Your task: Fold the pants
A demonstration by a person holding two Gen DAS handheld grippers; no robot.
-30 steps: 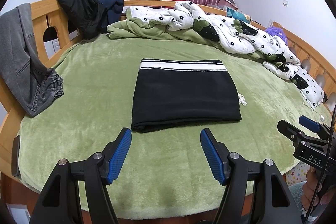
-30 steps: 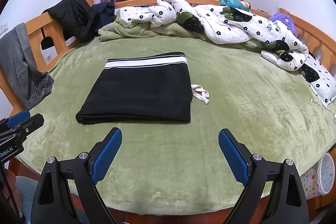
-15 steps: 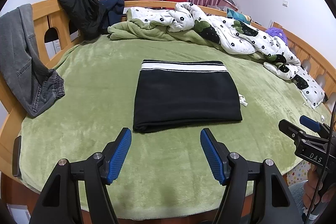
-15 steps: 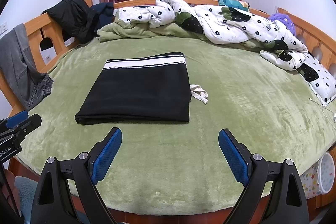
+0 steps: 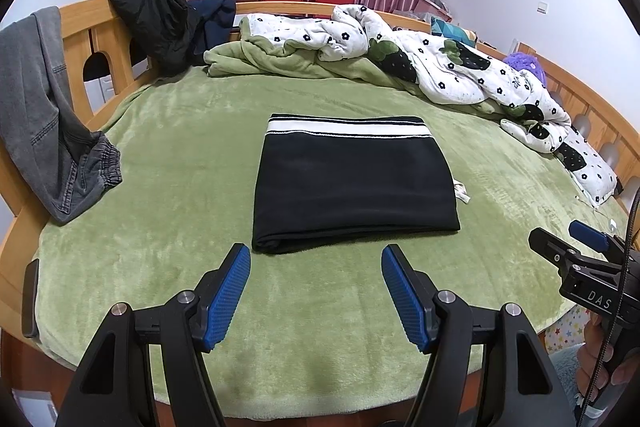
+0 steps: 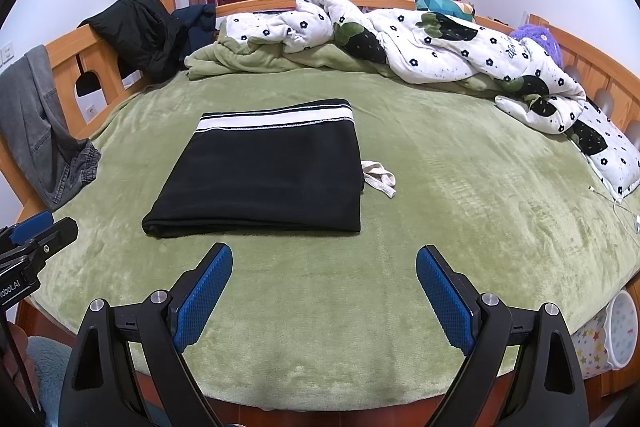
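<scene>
The black pants lie folded into a flat rectangle on the green bed cover, white-striped waistband at the far edge; they also show in the right wrist view. A white drawstring pokes out at their right side. My left gripper is open and empty, held back near the bed's front edge, short of the pants. My right gripper is open and empty, also back from the pants. Each gripper shows at the edge of the other's view: the right one and the left one.
A floral duvet and green blanket are heaped along the far side. Grey jeans and a dark jacket hang on the wooden bed rail at left. A star-patterned bin stands by the bed at right.
Both grippers have drifted back very slightly; the pants have not moved and both stay open.
</scene>
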